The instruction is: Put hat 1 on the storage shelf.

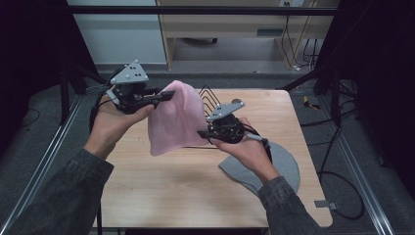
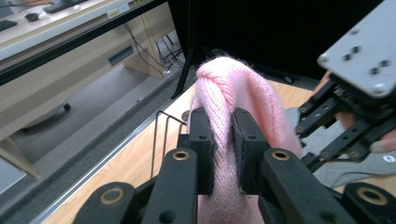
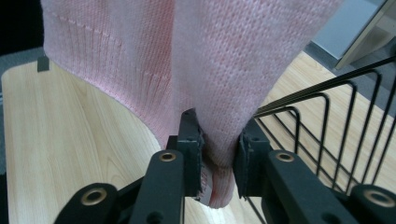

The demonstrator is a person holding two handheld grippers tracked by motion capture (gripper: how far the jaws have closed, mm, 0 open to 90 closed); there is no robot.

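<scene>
2 hands raised over the counter [image 1: 161, 191], left gripper [image 1: 169, 94] clenched on pink hat [image 1: 173, 120] top, right gripper [image 1: 201, 133] clenched on its lower edge, hat held aloft between them, 1 grey hat [image 1: 284, 164], 1 wire rack [image 1: 209, 98]

No text, label, brand, number or sign can be read in any of the pictures. In the left gripper view, a small pale mark sits on the grey cloth [image 2: 369, 165] at the far right edge, below the other gripper, but it is too small and blurred to make out as letters.
</scene>
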